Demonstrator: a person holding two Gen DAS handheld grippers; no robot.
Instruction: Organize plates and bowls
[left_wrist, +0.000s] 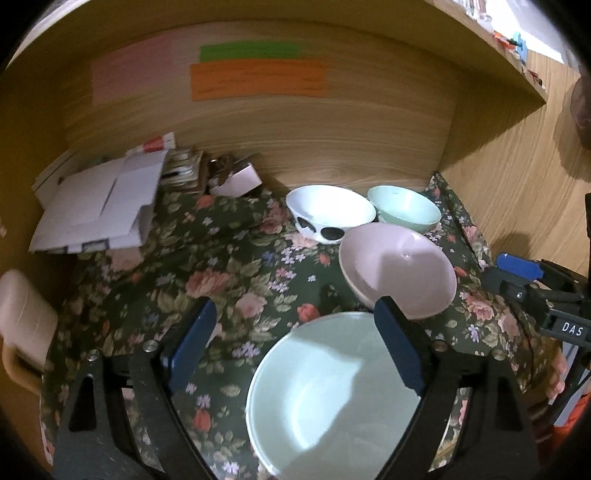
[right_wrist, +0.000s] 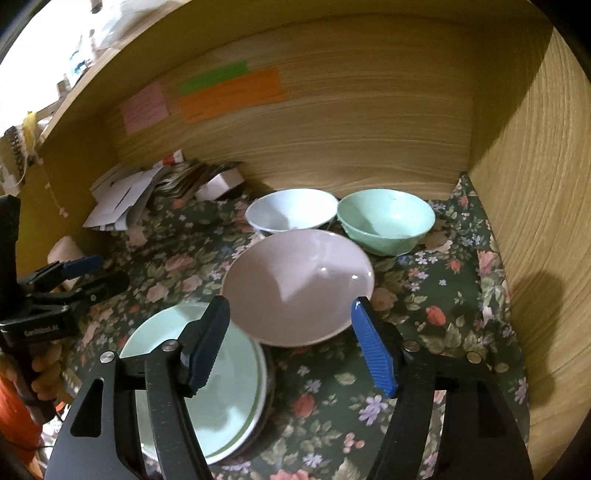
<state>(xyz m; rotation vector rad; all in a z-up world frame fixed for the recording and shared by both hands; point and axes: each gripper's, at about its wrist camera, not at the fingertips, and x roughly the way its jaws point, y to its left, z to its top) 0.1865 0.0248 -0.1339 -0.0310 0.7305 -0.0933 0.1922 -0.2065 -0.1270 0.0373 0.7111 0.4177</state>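
Note:
A pale green plate (left_wrist: 332, 391) lies on the floral cloth, near me; it also shows in the right wrist view (right_wrist: 221, 398), on top of a stack. A pink bowl (left_wrist: 397, 269) (right_wrist: 299, 284) sits tilted just behind it. A white bowl with black spots (left_wrist: 328, 212) (right_wrist: 291, 210) and a mint green bowl (left_wrist: 404, 206) (right_wrist: 386, 219) stand at the back wall. My left gripper (left_wrist: 295, 343) is open and empty above the plate. My right gripper (right_wrist: 291, 347) is open and empty, its jaws either side of the pink bowl's near rim.
The desk is a wooden alcove with a back wall (left_wrist: 314, 147) and a right side wall (right_wrist: 535, 221). White papers and boxes (left_wrist: 99, 206) and clutter fill the back left corner. A beige case (left_wrist: 22, 317) lies at the left edge. Coloured notes (left_wrist: 258, 77) are stuck on the wall.

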